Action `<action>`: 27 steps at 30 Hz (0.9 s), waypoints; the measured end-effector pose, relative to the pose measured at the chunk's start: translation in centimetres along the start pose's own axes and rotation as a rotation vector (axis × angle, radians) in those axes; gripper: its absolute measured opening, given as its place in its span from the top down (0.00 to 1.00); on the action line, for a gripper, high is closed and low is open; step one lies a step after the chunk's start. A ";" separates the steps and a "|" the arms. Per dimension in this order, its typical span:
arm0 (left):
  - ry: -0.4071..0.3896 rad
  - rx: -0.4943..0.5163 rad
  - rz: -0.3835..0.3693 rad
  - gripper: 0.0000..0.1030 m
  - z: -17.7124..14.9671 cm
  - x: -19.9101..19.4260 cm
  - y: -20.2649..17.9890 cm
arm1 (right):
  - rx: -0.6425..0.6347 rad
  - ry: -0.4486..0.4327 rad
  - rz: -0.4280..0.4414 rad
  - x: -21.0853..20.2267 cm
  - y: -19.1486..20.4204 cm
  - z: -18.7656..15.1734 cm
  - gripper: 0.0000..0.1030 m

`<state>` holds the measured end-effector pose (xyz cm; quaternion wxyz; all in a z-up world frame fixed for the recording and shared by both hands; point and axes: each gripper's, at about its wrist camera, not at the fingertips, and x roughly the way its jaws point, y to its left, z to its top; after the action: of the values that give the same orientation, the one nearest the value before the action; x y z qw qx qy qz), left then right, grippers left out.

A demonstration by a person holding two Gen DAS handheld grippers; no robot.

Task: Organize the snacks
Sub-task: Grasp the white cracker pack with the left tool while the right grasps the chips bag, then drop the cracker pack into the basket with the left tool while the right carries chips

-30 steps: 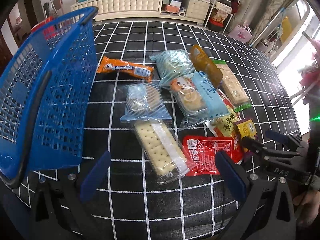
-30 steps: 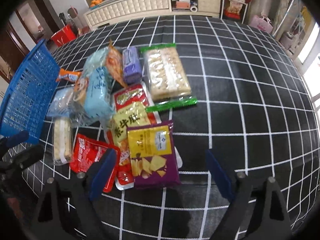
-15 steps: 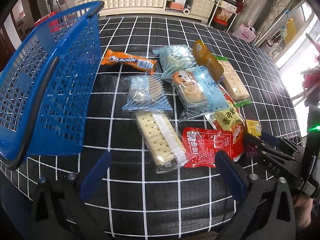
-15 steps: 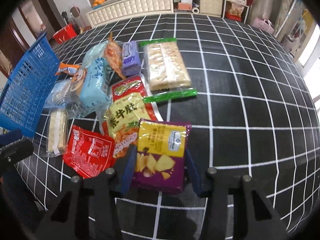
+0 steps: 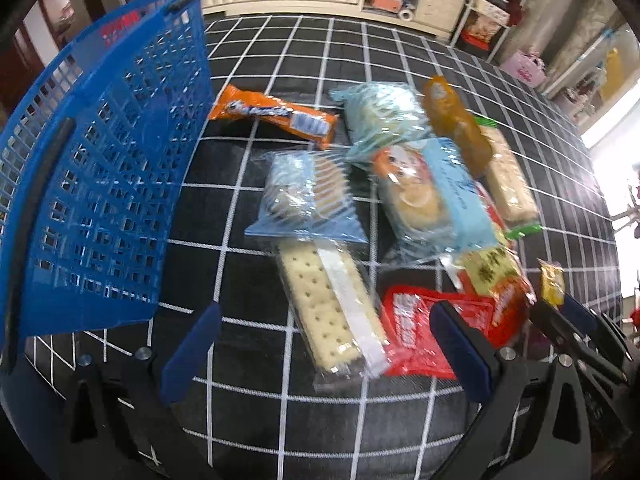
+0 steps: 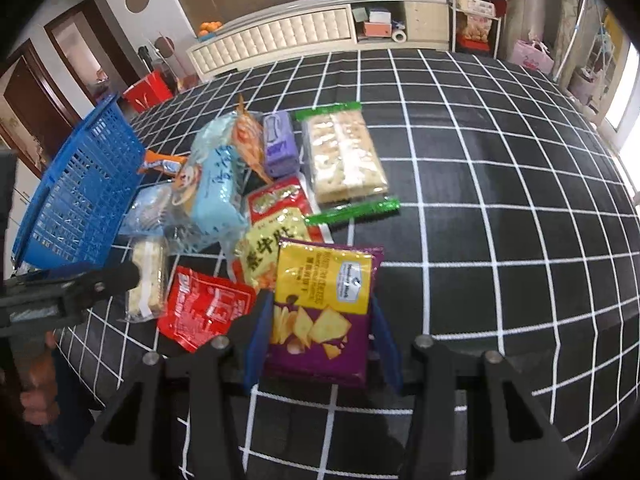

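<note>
We see the snacks packed in one overlapping heap at the middle of the checked tablecloth (image 6: pixel 500 184), so no gap between packets lets a finger through. Left of the heap the blue basket (image 5: pixel 100 184) stands as a tall wall, with only a narrow strip of cloth between it and the cracker pack (image 5: pixel 328 312). To the right of the green-edged cracker pack (image 6: pixel 344 156) the cloth lies bare and wide. Along the near edge the cloth is bare too. The left gripper (image 6: pixel 80 292) juts in beside the red packet (image 6: pixel 208 304).
</note>
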<state>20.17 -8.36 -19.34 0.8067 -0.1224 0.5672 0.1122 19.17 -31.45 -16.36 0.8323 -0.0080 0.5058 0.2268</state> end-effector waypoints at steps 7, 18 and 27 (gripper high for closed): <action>0.050 -0.010 0.063 0.00 0.7 2.6 0.4 | 0.000 0.005 0.032 1.0 0.3 0.3 0.49; 0.080 0.053 0.044 0.52 0.2 3.6 -0.4 | 0.013 0.008 0.044 0.7 0.5 0.4 0.49; 0.052 0.092 0.002 0.58 -2.5 1.0 -0.4 | 0.029 -0.012 0.035 -1.3 1.4 0.2 0.49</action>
<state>18.37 -9.54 -21.05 0.7962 -0.0875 0.5928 0.0834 18.28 -30.66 -14.85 0.8313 0.0143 0.5039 0.2340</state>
